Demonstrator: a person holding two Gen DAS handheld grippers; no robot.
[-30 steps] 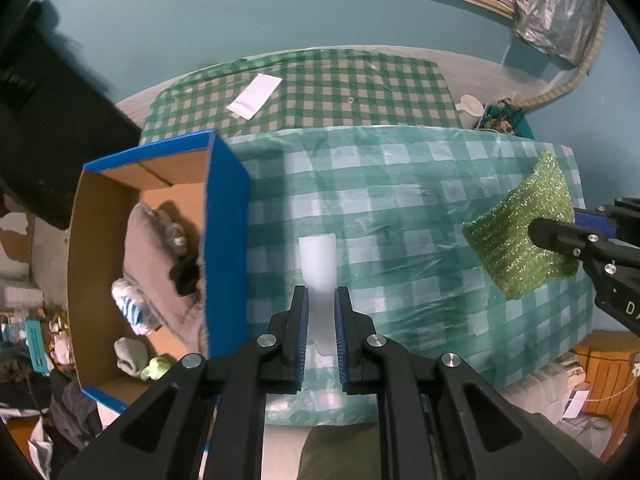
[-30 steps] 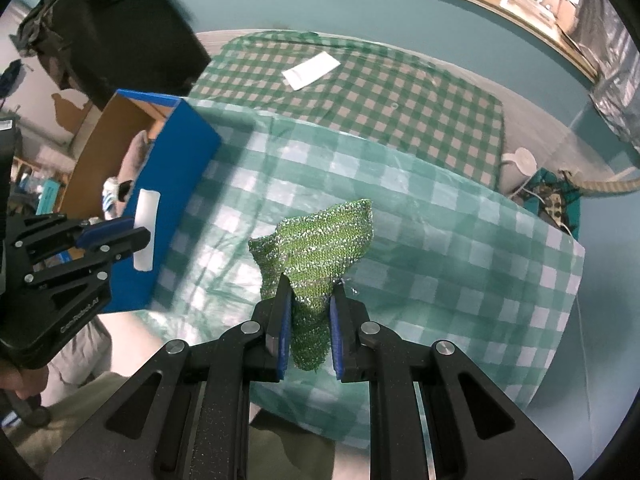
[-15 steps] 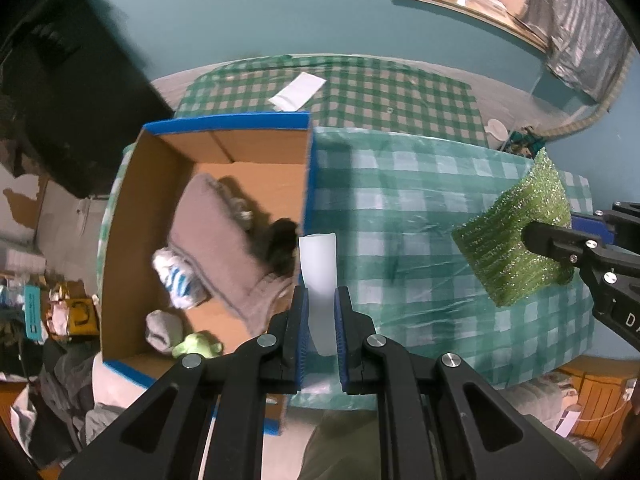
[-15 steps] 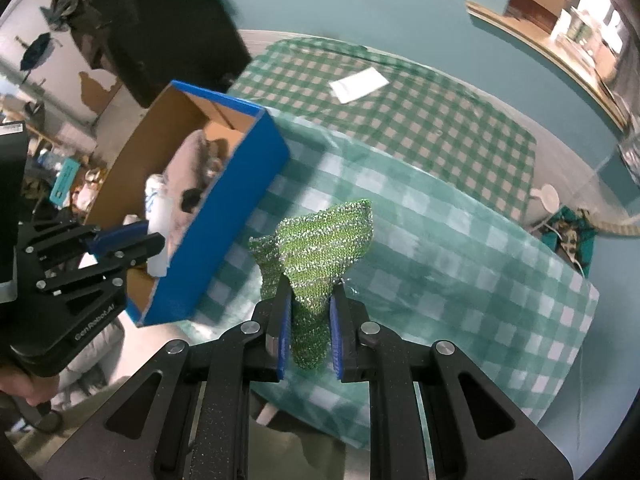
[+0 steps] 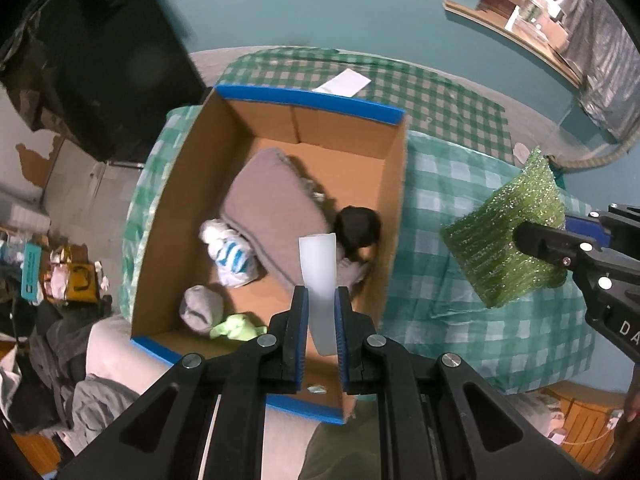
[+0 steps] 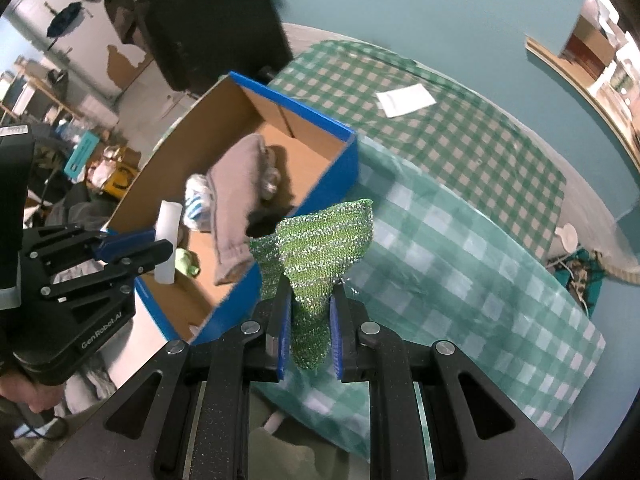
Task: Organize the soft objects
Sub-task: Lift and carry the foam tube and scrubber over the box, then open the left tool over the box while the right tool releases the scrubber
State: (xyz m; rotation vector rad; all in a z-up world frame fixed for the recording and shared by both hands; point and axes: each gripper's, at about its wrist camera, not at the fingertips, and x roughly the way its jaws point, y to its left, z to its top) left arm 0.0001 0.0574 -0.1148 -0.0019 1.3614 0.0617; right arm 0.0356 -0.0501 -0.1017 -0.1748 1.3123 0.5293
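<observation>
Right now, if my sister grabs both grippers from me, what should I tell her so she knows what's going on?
Left gripper: shut on the white foam strip, held above the open cardboard box.
Right gripper: shut on the sparkly green scrubber, held over the checked tablecloth beside the box.
Done: a grey sweater, a blue-and-white striped sock, a grey sock, a lime-green cloth and something black lie in the box.
Left: drop the foam strip in, then bring the scrubber over and drop it too.
</observation>
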